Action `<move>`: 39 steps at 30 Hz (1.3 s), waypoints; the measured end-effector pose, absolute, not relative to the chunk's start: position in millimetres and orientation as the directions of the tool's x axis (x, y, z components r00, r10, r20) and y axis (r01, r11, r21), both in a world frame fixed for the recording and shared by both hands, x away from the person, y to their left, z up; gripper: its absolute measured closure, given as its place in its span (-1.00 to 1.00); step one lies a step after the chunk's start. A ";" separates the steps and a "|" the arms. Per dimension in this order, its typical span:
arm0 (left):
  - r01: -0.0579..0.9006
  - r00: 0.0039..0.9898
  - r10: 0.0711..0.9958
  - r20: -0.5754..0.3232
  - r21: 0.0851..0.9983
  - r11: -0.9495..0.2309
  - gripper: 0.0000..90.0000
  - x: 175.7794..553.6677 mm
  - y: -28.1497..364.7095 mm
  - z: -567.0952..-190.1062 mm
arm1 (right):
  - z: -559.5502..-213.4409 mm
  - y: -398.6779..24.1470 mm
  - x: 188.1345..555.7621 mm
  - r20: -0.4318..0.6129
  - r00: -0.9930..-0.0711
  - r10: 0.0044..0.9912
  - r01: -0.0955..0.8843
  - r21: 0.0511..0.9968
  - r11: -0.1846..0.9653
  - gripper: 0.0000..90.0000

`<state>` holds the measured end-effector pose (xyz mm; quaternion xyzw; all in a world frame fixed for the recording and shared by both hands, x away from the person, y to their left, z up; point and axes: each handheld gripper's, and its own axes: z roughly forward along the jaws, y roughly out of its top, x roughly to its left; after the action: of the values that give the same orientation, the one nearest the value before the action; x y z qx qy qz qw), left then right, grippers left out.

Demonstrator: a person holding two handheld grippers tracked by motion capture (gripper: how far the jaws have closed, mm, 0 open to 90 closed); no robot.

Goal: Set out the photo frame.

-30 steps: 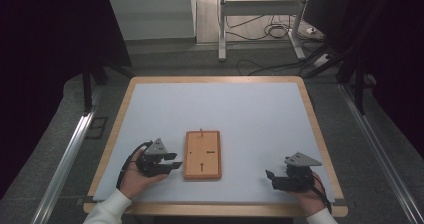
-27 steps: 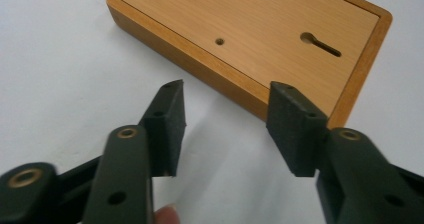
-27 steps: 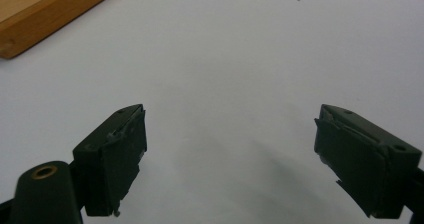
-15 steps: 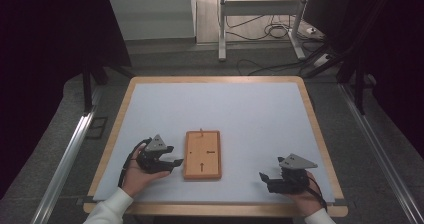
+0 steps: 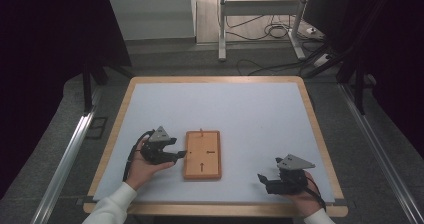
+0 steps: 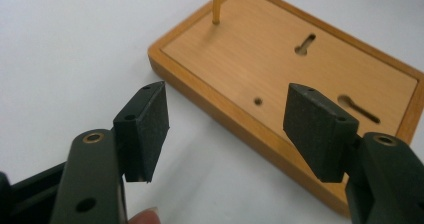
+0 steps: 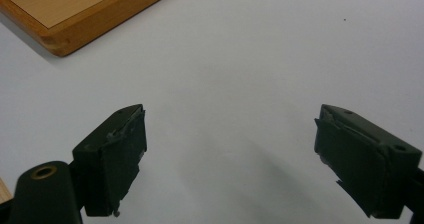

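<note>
Flat rectangular wooden board [image 5: 202, 154], raised rim, keyhole slots, thin upright peg [image 6: 217, 3]

Orange-brown wooden board [image 5: 202, 154] w/ dark slots; table [image 5: 250, 114] pale grey-white w/ light wood rim; both grippers black.

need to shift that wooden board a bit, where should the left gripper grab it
Probably the long raised edge of the wooden board nearest the left gripper, coming in level from its left. The board lies flat, so only its rim offers opposing faces. The jaws, just opened with nothing between them, already face that edge.
</note>
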<state>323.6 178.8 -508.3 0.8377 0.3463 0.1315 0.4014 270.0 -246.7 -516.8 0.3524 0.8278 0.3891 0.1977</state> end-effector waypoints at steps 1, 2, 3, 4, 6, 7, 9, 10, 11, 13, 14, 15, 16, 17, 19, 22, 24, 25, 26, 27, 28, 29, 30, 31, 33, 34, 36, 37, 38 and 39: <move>0.473 0.726 0.685 -0.058 0.765 -0.437 -0.24 324.6 178.4 -507.2 | -516.9 -246.1 269.7 -0.052 -0.674 0.737 0.430 0.783 0.449 -0.70; 0.472 0.726 0.685 -0.060 0.767 -0.434 -0.24 325.7 178.2 -506.2 | -517.0 -245.7 269.5 -0.054 -0.675 0.735 0.429 0.782 0.452 -0.70; 0.471 0.727 0.684 -0.060 0.769 -0.432 -0.24 327.0 178.0 -505.4 | -517.0 -245.3 269.2 -0.056 -0.676 0.734 0.429 0.780 0.455 -0.70; 0.472 0.725 0.686 -0.064 0.772 -0.426 -0.24 328.4 177.7 -505.0 | -517.1 -244.9 269.0 -0.056 -0.678 0.733 0.429 0.780 0.456 -0.70; 0.473 0.725 0.686 -0.067 0.772 -0.424 -0.24 332.7 176.3 -504.4 | -517.0 -244.2 269.1 -0.055 -0.678 0.733 0.429 0.780 0.455 -0.70; 0.472 0.725 0.685 -0.069 0.774 -0.422 -0.24 335.2 175.3 -504.1 | -516.6 -244.2 269.5 -0.054 -0.679 0.732 0.428 0.781 0.455 -0.70; 0.469 0.727 0.683 -0.071 0.778 -0.418 -0.24 340.3 172.7 -502.9 | -516.5 -243.3 270.9 -0.048 -0.677 0.734 0.431 0.783 0.448 -0.70; 0.465 0.729 0.681 -0.069 0.780 -0.419 -0.24 342.8 171.3 -502.1 | -516.7 -242.0 273.1 -0.046 -0.678 0.733 0.431 0.783 0.448 -0.70; 0.465 0.730 0.679 -0.073 0.782 -0.416 -0.24 345.1 170.0 -501.5 | -516.7 -242.0 273.1 -0.046 -0.678 0.733 0.431 0.783 0.448 -0.70; 0.463 0.734 0.675 -0.073 0.781 -0.419 -0.23 349.2 167.4 -500.9 | -516.1 -239.2 275.7 -0.048 -0.677 0.735 0.428 0.786 0.446 -0.70; 0.463 0.735 0.674 -0.075 0.781 -0.418 -0.23 350.7 166.3 -500.8 | -515.2 -237.9 276.3 -0.050 -0.678 0.734 0.425 0.787 0.447 -0.70; 0.464 0.736 0.672 -0.078 0.782 -0.417 -0.23 352.0 165.4 -500.7 | -514.6 -236.2 276.3 -0.054 -0.678 0.733 0.419 0.791 0.446 -0.70; 0.465 0.737 0.671 -0.081 0.782 -0.416 -0.23 352.7 164.4 -500.8 | -514.1 -234.9 275.7 -0.058 -0.682 0.730 0.413 0.793 0.448 -0.70; 0.464 0.738 0.670 -0.081 0.781 -0.417 -0.23 353.4 163.3 -500.9 | -513.9 -233.4 274.6 -0.061 -0.684 0.727 0.406 0.796 0.449 -0.70; 0.462 0.741 0.668 -0.075 0.778 -0.426 -0.23 355.0 160.9 -501.3 | -514.2 -231.0 272.5 -0.070 -0.689 0.722 0.396 0.798 0.455 -0.70; 0.455 0.745 0.664 -0.065 0.778 -0.434 -0.23 357.6 157.2 -500.0 | -514.5 -228.2 269.8 -0.084 -0.700 0.709 0.384 0.793 0.473 -0.70; 0.451 0.748 0.661 -0.067 0.782 -0.431 -0.22 360.3 155.0 -499.0 | -512.7 -228.4 267.7 -0.090 -0.705 0.704 0.374 0.797 0.475 -0.70; 0.451 0.749 0.659 -0.071 0.783 -0.428 -0.22 362.1 153.6 -498.7 | -512.1 -228.6 267.4 -0.085 -0.702 0.707 0.375 0.800 0.469 -0.70; 0.448 0.752 0.656 -0.069 0.783 -0.431 -0.20 363.8 152.1 -498.3 | -512.1 -229.1 267.8 -0.081 -0.699 0.710 0.376 0.803 0.462 -0.70; 0.444 0.753 0.655 -0.063 0.783 -0.435 -0.19 365.4 150.5 -498.1 | -512.5 -229.4 268.4 -0.077 -0.697 0.713 0.379 0.804 0.458 -0.70; 0.442 0.753 0.655 -0.060 0.783 -0.437 -0.17 366.8 148.8 -498.0 | -513.5 -229.5 269.2 -0.077 -0.697 0.713 0.382 0.802 0.460 -0.70; 0.442 0.756 0.651 -0.062 0.783 -0.439 -0.16 368.2 147.2 -498.1 | -514.7 -229.6 269.7 -0.080 -0.699 0.711 0.382 0.798 0.466 -0.70; 0.442 0.760 0.646 -0.068 0.783 -0.438 -0.15 369.4 145.5 -498.7 | -515.6 -229.6 269.7 -0.084 -0.701 0.709 0.382 0.794 0.473 -0.70; 0.442 0.763 0.642 -0.071 0.783 -0.438 -0.13 370.5 143.7 -499.3 | -516.2 -229.7 269.5 -0.088 -0.703 0.705 0.382 0.790 0.479 -0.70; 0.442 0.768 0.636 -0.072 0.778 -0.446 -0.09 372.5 139.8 -501.0 | -515.4 -230.1 268.6 -0.093 -0.703 0.705 0.379 0.791 0.481 -0.70; 0.440 0.770 0.634 -0.069 0.777 -0.450 -0.08 373.5 137.7 -501.8 | -514.2 -230.4 268.1 -0.096 -0.701 0.706 0.374 0.793 0.480 -0.70; 0.442 0.772 0.631 -0.074 0.776 -0.450 -0.06 375.8 133.8 -503.2 | -512.2 -230.9 267.6 -0.100 -0.697 0.710 0.368 0.800 0.474 -0.70; 0.443 0.773 0.630 -0.077 0.776 -0.449 -0.06 376.8 131.7 -503.8 | -511.8 -230.8 267.7 -0.100 -0.693 0.714 0.369 0.801 0.471 -0.70; 0.440 0.775 0.628 -0.071 0.775 -0.454 -0.05 377.5 129.8 -504.2 | -511.8 -230.8 267.9 -0.102 -0.692 0.715 0.370 0.801 0.472 -0.70; 0.436 0.777 0.627 -0.065 0.773 -0.461 -0.01 378.1 128.2 -504.5 | -511.9 -230.5 267.9 -0.102 -0.691 0.716 0.371 0.800 0.471 -0.70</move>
<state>378.1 128.2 -504.5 0.8468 0.3136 0.1152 0.4139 267.9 -230.5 -511.9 0.3274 0.8296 0.3963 0.2179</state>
